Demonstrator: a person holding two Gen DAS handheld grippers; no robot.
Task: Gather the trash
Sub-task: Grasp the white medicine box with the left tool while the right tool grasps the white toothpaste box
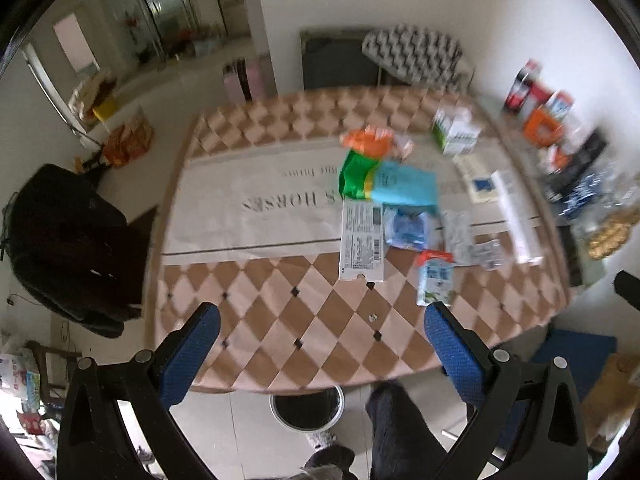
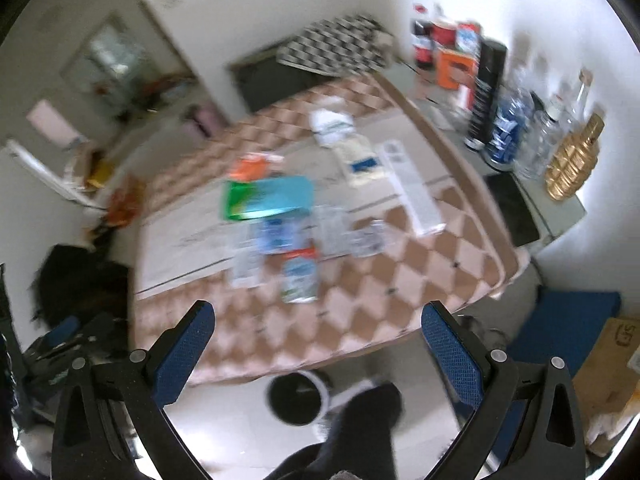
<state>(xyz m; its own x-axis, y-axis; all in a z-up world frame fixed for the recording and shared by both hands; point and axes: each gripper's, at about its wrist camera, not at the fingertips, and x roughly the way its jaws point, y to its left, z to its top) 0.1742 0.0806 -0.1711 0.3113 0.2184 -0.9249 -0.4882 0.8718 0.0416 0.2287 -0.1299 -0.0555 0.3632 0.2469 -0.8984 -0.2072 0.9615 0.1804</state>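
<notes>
Trash lies scattered over the middle of a checkered table (image 1: pixel 280 320): a green and blue packet (image 1: pixel 384 182), an orange wrapper (image 1: pixel 366 140), a white printed card (image 1: pixel 362 242), a blue wrapper (image 1: pixel 410 228), a small milk pouch (image 1: pixel 434 278) and a white carton (image 1: pixel 456 130). On the floor under the table's near edge stands a round bin (image 1: pixel 308 408) lined in black. My left gripper (image 1: pixel 320 344) hovers open above the near edge, holding nothing. My right gripper (image 2: pixel 318 344) is open and empty too, over the same edge; its view is blurred, showing the packet (image 2: pixel 268 198), pouch (image 2: pixel 300 280) and bin (image 2: pixel 298 398).
Bottles, boxes and a gold bottle (image 2: pixel 574 160) crowd a side table at the right. A black office chair (image 1: pixel 68 248) stands left of the table. A patterned chair (image 1: pixel 416 56) is behind it. A person's dark trouser leg (image 1: pixel 404 432) is by the bin. A blue mat (image 2: pixel 568 328) lies right.
</notes>
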